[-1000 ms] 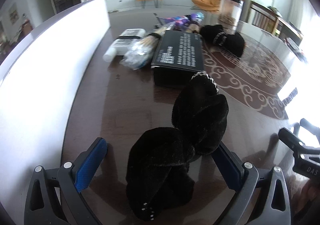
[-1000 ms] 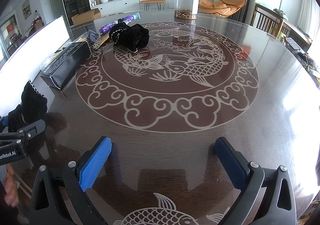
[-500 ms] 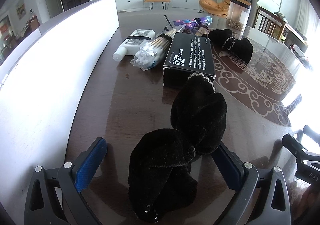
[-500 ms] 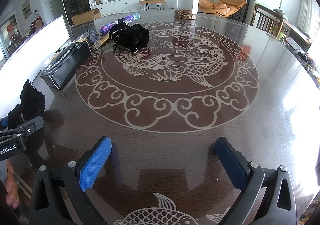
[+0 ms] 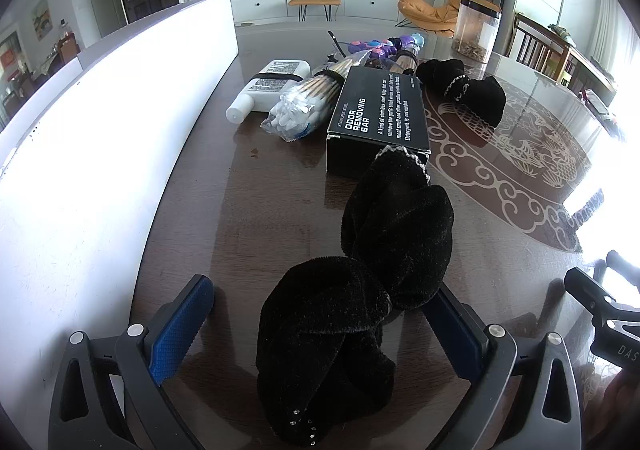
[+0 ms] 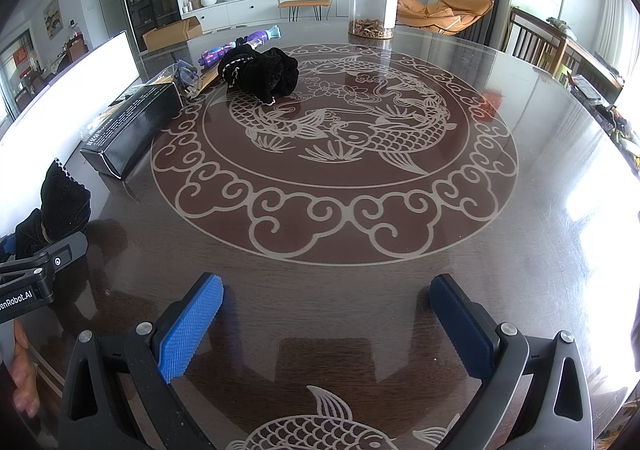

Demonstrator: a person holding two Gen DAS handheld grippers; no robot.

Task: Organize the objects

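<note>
A crumpled black velvet cloth [image 5: 360, 290] with small studs lies on the dark table, between the fingers of my left gripper [image 5: 318, 292]. That gripper is open; the cloth rests against the right finger and stays clear of the left one. In the right wrist view the same cloth [image 6: 64, 202] and the left gripper [image 6: 44, 262] sit at the far left. A second black velvet cloth [image 5: 464, 90] [image 6: 260, 72] lies farther back. My right gripper [image 6: 328, 286] is open over bare table, holding nothing.
Beyond the cloth lie a black "odor removing bar" box [image 5: 380, 110], a bag of cotton swabs [image 5: 304, 106], a white bottle [image 5: 272, 84] and a purple toy [image 5: 384, 46]. A clear jar [image 6: 372, 6] stands at the back. A white panel [image 5: 100, 130] borders the table's left side.
The left wrist view has pulled back and turned slightly, so the box and the far items look smaller and more centred. The cloth stays between the open fingers. The right gripper has not moved.
</note>
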